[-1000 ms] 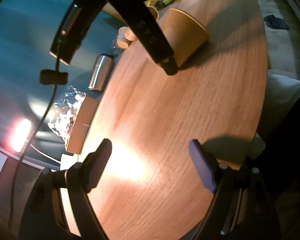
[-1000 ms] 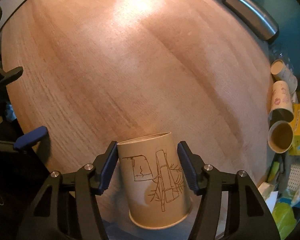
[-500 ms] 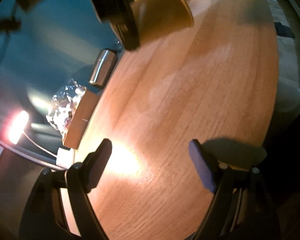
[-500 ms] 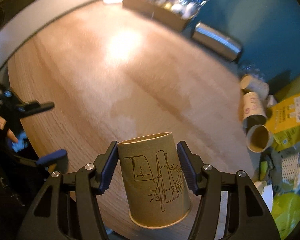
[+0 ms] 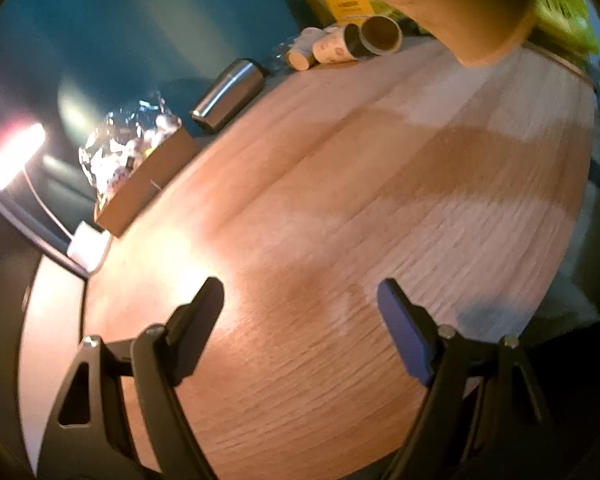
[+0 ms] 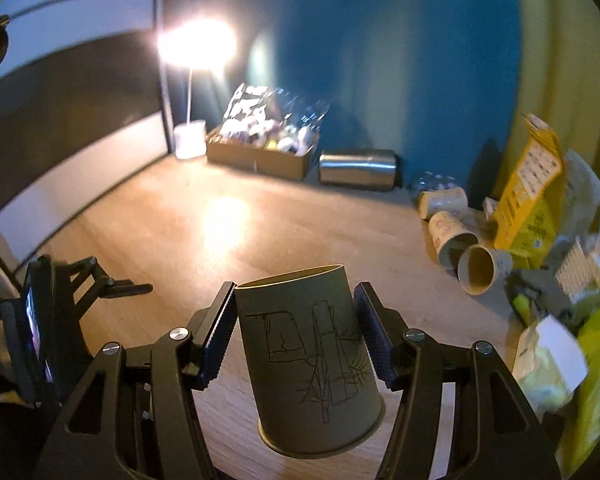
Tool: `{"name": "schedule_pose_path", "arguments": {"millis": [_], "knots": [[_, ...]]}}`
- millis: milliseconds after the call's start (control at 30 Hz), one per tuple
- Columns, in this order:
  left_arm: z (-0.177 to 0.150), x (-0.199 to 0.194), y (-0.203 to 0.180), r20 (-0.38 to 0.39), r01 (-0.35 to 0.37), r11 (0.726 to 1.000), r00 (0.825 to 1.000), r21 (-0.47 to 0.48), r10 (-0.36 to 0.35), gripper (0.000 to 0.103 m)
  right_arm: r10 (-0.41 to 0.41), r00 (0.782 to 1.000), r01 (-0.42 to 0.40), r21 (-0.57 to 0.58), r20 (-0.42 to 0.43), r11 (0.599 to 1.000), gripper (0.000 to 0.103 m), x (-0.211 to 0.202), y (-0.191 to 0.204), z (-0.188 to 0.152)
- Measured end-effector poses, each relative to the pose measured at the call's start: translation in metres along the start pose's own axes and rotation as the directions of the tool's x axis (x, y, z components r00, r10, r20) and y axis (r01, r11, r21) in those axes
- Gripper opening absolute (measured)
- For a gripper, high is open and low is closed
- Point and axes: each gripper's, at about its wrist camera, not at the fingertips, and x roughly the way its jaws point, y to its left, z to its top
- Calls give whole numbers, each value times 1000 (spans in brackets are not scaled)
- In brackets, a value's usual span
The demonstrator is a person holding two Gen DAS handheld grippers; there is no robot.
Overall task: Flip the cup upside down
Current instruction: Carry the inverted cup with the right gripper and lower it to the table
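Note:
My right gripper is shut on a brown paper cup with a line drawing on its side. The cup is held above the wooden table, with its wide rim toward the camera and its narrow base pointing away. In the left wrist view the same cup shows blurred at the top right, above the table. My left gripper is open and empty, low over the table's near part. It also shows at the left of the right wrist view.
Along the table's back edge lie a steel flask, a cardboard box of wrapped items, several loose paper cups, a yellow box and bags. A bright lamp stands at the back left.
My right gripper has lifted the cup off the table and tilted up, so its view swung from the tabletop to the back wall. The left gripper stays open, its view shifted.

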Motion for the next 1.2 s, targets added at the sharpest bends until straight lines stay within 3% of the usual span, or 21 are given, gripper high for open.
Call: {"name": "schedule_pose_path", "arguments": {"millis": [233, 600, 900, 1200], "knots": [[7, 1, 11, -23, 120, 968, 992, -222, -128, 81, -55, 990, 38, 126, 133, 991, 62, -9, -7, -40], [2, 2, 20, 10, 148, 916, 988, -373, -156, 81, -199, 953, 150, 216, 229, 965, 62, -3, 1, -90], [-2, 11, 29, 50, 180, 885, 983, -429, -176, 81, -257, 932, 196, 240, 256, 951, 62, 12, 3, -107], [-6, 18, 39, 86, 189, 872, 982, -452, -168, 81, -316, 913, 252, 251, 258, 935, 63, 27, 10, -115]]}}
